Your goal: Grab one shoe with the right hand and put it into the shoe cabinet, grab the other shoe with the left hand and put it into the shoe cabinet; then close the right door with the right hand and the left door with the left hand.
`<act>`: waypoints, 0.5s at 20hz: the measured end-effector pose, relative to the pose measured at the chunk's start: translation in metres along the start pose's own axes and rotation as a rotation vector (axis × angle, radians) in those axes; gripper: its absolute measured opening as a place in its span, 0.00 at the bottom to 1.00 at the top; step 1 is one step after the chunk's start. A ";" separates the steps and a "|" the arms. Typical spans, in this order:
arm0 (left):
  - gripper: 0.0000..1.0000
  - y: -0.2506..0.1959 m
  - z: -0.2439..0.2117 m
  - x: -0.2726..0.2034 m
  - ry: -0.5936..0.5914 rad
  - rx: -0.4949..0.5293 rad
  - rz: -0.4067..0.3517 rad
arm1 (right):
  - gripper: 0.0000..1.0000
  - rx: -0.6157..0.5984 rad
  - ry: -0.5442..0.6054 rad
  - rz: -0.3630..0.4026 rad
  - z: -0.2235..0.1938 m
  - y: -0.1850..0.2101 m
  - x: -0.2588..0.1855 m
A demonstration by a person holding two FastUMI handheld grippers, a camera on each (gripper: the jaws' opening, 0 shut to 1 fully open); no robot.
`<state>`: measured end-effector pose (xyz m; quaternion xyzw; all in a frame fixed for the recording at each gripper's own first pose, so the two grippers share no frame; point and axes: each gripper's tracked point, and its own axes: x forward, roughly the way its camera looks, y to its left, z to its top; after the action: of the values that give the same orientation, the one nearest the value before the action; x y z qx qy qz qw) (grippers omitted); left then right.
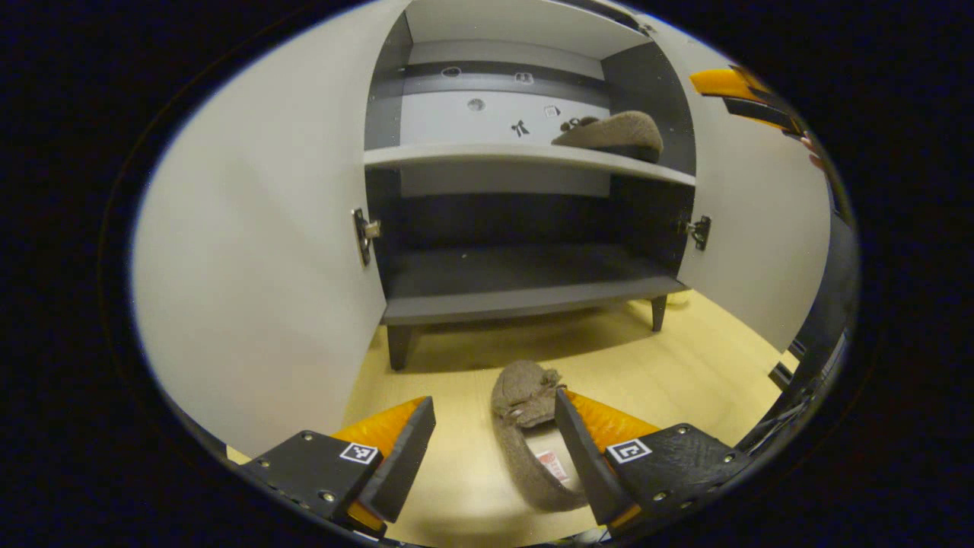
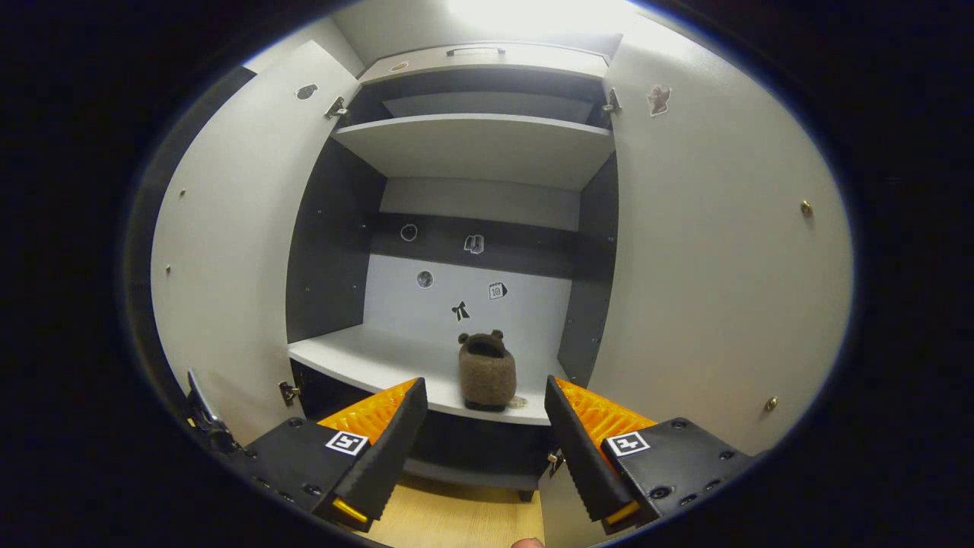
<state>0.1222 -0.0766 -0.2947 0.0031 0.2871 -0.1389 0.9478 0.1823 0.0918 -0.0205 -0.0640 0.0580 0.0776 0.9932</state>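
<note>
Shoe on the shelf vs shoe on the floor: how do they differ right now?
The shelf shoe sits inside the cabinet on its middle shelf, right side; the floor shoe lies on the floor in front. The left gripper is open around the floor shoe; the right gripper is open, short of the shelf shoe. Both are brown and fuzzy.

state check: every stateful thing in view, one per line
left door: open
right door: open
shoe on the shelf: placed in the cabinet, on the middle shelf, right side
shoe on the floor: lying in front of the cabinet, not gripped
left gripper: open, fingers either side of the floor shoe
right gripper: open, holding nothing, in front of the shelf
</note>
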 end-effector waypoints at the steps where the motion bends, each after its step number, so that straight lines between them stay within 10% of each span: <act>1: 0.93 0.000 -0.010 0.006 0.029 0.002 -0.001 | 0.98 0.000 0.013 -0.001 -0.005 0.000 -0.005; 10: 0.92 0.005 -0.071 0.047 0.202 -0.022 -0.015 | 0.98 0.007 0.068 -0.043 -0.016 -0.012 -0.024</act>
<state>0.1224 -0.0786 -0.3805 0.0044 0.3827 -0.1419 0.9129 0.1593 0.0740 -0.0322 -0.0642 0.0905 0.0537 0.9924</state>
